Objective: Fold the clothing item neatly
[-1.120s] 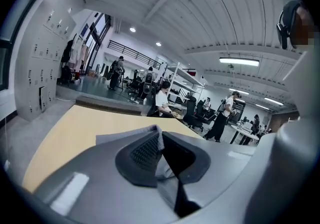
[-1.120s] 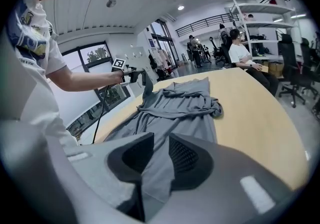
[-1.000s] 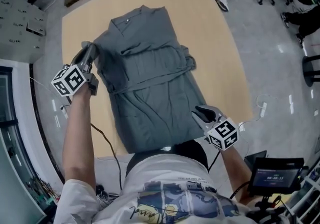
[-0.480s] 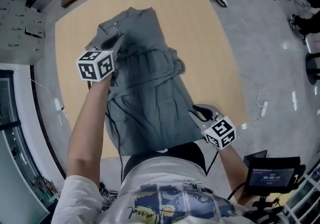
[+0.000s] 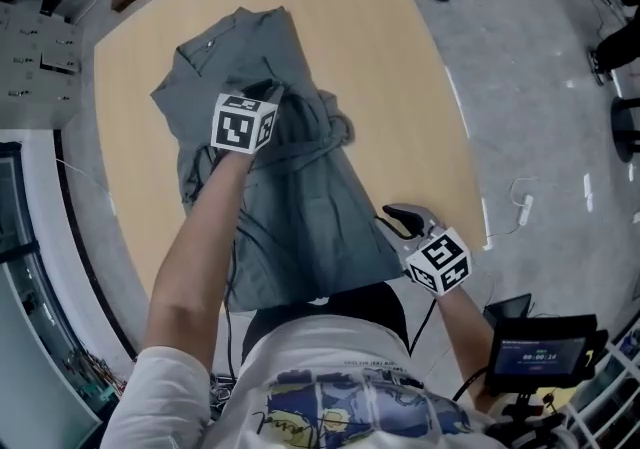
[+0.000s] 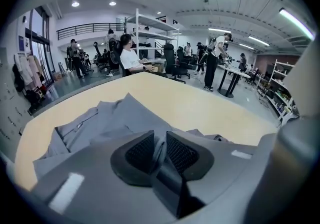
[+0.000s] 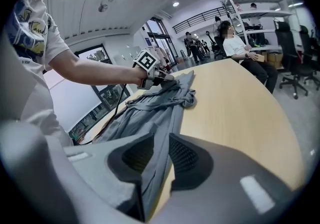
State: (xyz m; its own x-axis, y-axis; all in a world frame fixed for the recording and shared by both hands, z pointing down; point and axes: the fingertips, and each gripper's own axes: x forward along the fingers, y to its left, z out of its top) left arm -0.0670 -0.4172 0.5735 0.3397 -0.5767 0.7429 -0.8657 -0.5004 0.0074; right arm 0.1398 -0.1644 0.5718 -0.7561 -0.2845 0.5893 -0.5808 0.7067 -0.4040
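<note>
- The left gripper [image 5: 281,95] sits over the middle of the grey garment [image 5: 300,227], pointing down and toward the far side. Its jaws have just been opening. In the left gripper view a thin fold of grey cloth stands in the narrow gap between the pads [image 6: 145,150], loose rather than pinched.
- That reads as a letting-go. The garment's left side appears to be gathered toward the centre line, and the gripper seems placed there to drop that flap on top of the body of the cloth.
- The right gripper [image 5: 400,220] is clamped on the garment's near right edge. In the right gripper view the hem runs straight between its pads [image 7: 185,155] and on toward the far side.
- It is probably held there as an anchor, so that the near end stays flat and taut while the other side is laid over.
- The garment lies lengthwise on the wooden table [image 5: 400,67], collar at the far end and hem at the near edge, just in front of the person.
- Relative to the tools, the cloth spreads beyond the left gripper to the far left. The bunched middle is directly under its jaws.
- From the right gripper the cloth stretches away to the far left, with bare table to its right.
</note>
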